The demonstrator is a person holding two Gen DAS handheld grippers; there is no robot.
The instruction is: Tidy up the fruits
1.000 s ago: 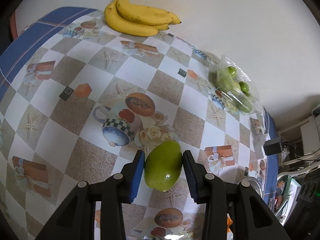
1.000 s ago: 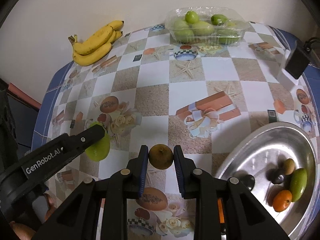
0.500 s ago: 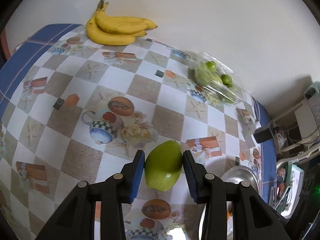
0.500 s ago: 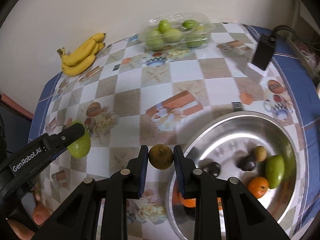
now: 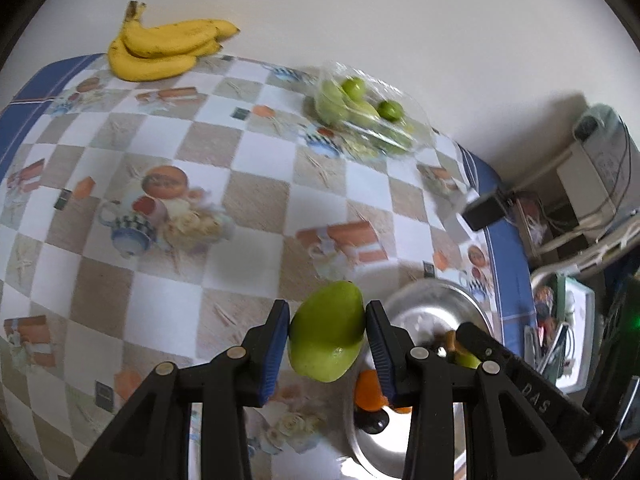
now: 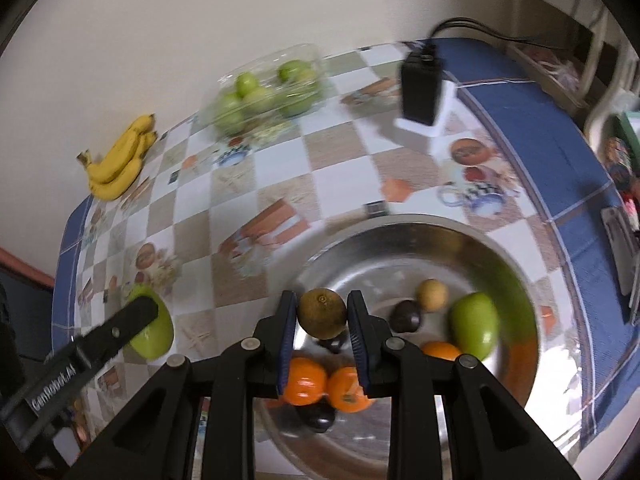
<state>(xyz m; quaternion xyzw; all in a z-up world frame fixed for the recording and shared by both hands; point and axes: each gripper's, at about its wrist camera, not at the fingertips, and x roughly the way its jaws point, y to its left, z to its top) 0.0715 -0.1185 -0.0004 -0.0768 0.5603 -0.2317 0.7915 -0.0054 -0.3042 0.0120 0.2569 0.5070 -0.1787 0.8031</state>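
Left claw (image 5: 326,332) closed part-way on a green mango (image 5: 327,331), both blue pads pressed to its sides, fruit held up off the table (image 5: 248,152), just left of the metal bowl (image 5: 436,300). In the right wrist view the same claw (image 6: 136,316) comes in from the lower left, its finger across the mango (image 6: 154,338), which sits over the checkered cloth left of the bowl.

Right claw (image 6: 322,314) closed to a narrow gap on a round brown fruit (image 6: 322,313), pads touching both sides, held above the near-left part of the bowl (image 6: 420,236).

Left to right on the table, right wrist view: banana bunch (image 6: 120,160) at the far left edge by the wall; clear plastic tray of green fruits (image 6: 268,90) at the back; black box on a white base (image 6: 422,88) far right of the tray, cable going off from its top.

Inside the bowl, left to right: two oranges (image 6: 324,386) touching each other under the right claw's pads, a dark fruit (image 6: 316,418) just below them, another dark fruit (image 6: 406,315), a small tan fruit (image 6: 431,295) touching it, a third orange (image 6: 440,350), a second green mango (image 6: 475,328) beside that orange.

Left wrist view: bananas (image 5: 164,50) far left, tray (image 5: 364,112) at back middle, box (image 5: 486,210) at the right edge. Picture blurred.
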